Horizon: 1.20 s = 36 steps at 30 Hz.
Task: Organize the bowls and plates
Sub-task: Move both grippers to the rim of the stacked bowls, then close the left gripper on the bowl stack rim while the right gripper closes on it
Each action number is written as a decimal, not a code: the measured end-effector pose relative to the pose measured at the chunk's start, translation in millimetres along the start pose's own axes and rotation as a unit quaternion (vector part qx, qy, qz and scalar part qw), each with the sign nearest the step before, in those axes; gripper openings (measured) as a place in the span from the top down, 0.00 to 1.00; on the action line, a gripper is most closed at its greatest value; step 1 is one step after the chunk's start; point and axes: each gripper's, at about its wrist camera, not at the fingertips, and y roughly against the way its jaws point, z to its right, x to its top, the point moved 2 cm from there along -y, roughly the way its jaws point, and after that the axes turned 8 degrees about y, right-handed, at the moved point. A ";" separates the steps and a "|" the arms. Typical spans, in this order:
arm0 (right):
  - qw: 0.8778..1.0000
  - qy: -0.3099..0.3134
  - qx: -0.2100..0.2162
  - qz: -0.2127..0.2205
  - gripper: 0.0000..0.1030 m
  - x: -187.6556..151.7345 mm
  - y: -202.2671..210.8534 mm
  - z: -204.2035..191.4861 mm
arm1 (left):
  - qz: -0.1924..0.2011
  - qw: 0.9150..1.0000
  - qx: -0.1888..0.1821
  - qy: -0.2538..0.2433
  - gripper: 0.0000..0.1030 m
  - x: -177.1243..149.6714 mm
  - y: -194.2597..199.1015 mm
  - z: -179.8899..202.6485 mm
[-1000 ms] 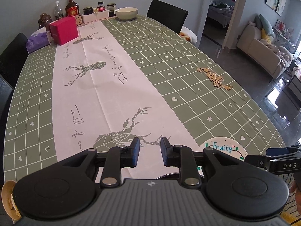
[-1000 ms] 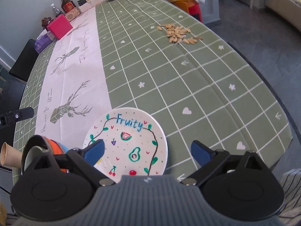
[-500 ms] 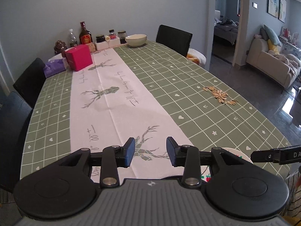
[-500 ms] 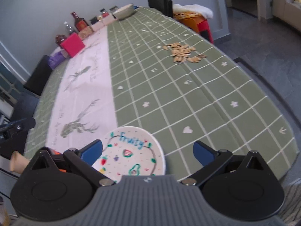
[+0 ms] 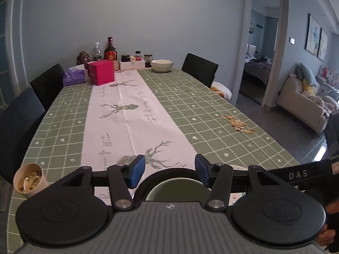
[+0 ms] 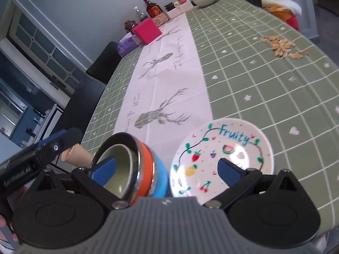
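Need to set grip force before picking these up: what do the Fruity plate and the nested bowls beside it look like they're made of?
Fruity plate: likely glazed ceramic, with glossy white glare patches and painted fruit. Nested bowls: outer blue and orange ones show shiny metallic rims, possibly steel-lined plastic; the pale green inner one looks matte, material uncertain.

The tabletop (image 6: pixel 264 67) carries the Fruity plate (image 6: pixel 222 156) at 6 o'clock, nested bowls (image 6: pixel 131 167) at 7, scattered seeds (image 6: pixel 281 47) at 2, and a pink box (image 6: pixel 147 30) at 11.
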 end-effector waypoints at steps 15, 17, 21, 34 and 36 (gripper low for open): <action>0.999 0.020 0.035 -0.026 0.10 -4.7 -40.4 -21.5 | -0.060 0.998 0.007 0.017 0.38 -35.6 -11.1 -26.4; 0.999 0.015 0.042 -0.024 0.10 -5.5 -41.0 -22.7 | -0.035 0.999 0.025 0.010 0.36 -34.0 -2.5 -25.0; 0.999 0.021 0.032 -0.025 0.11 -4.5 -44.6 -25.7 | -0.029 0.999 0.043 -0.008 0.26 -33.2 -2.8 -25.8; 0.996 0.049 -0.057 -0.054 0.44 -8.5 -76.6 -49.5 | -0.175 0.976 0.019 0.132 0.46 -57.0 -51.5 -57.7; 0.994 0.058 -0.073 -0.049 0.57 -8.5 -76.8 -51.4 | -0.182 0.973 0.024 0.137 0.50 -55.8 -51.2 -59.2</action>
